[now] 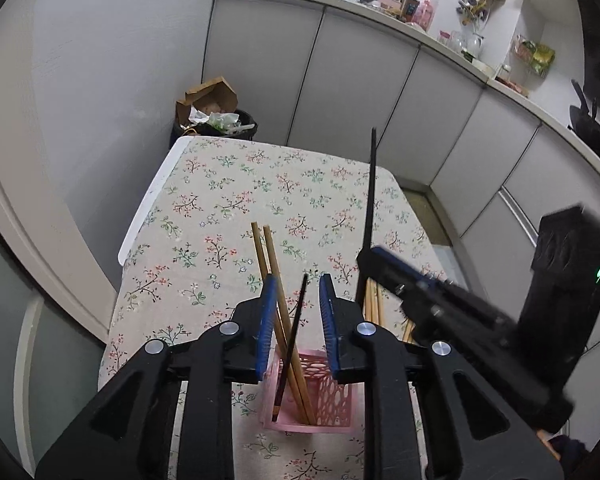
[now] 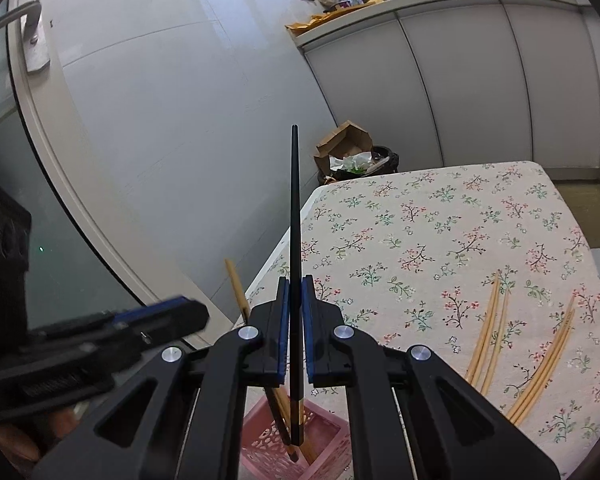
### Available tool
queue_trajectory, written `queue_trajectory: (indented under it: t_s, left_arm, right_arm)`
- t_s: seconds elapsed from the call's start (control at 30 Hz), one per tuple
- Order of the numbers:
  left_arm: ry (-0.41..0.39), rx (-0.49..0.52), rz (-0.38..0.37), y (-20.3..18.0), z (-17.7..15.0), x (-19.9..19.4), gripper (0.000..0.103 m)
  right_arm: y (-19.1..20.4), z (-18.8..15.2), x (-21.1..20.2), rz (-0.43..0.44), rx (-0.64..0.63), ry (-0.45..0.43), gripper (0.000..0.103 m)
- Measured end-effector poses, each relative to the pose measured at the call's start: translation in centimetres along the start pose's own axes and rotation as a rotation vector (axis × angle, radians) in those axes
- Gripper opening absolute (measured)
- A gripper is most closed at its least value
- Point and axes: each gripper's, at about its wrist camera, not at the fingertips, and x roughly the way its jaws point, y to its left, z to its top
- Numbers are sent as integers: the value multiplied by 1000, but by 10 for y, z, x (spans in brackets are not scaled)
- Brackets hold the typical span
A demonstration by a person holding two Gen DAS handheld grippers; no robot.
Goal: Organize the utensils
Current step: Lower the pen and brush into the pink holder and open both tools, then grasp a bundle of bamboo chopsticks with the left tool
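Left gripper [image 1: 298, 304]: jaws apart, pads pressing on nothing. Between them rise two bamboo chopsticks [image 1: 278, 292] and one dark chopstick [image 1: 296, 328], all standing tilted in the pink basket [image 1: 332, 396]. The bamboo pair leans against or just beside the left blue pad; contact cannot be told.

Right gripper [image 2: 295, 300]: clenched on a black chopstick [image 2: 295, 208], gripped along its lower part, thin tip pointing up. Its thick end, with a gold band, hangs just over or inside the mouth of the pink basket [image 2: 324, 440]; whether it touches the bottom cannot be told. In the left wrist view the same gripper [image 1: 370, 256] comes in from the right, the black chopstick [image 1: 372, 184] rising from it.

Basket stands near the front edge of the table with the floral cloth [image 2: 440, 220]. More bamboo chopsticks [image 2: 496, 328] lie loose on the cloth, to the right of the basket and well apart from it, in two loose bunches.

Behind the far end of the table: a full rubbish bin [image 1: 216, 118] against white cabinets [image 1: 364, 80].
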Motion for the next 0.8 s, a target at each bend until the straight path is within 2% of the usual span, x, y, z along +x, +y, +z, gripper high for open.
queue_trajectory:
  t_s: [0.27,0.43,0.53,0.63,0.7,0.8]
  left_arm:
    - [-16,-46,-5,4,5,-12,22]
    - [-42,-60,-28,0,8,-25,26]
    - [-58,-45,-38,-9,8,-33,26]
    - [-68,-12,-50,-23,8,-38,26]
    - [-65,22,-63,-36,5,-38,26]
    - [-35,79,-73,-60,-1,-30,28]
  right_arm:
    - [10,-21,4,-29,-58,44,10]
    - [9,-19,-15,-52,-52,66,13]
    - [-7,-7,-40,-84,16,41,14]
    - [-34,7,-76,-156,102,8,18]
    - [-51,15,-95,-189,155,-3,34]
    - [-86,22,-125,-236,255,-11,37]
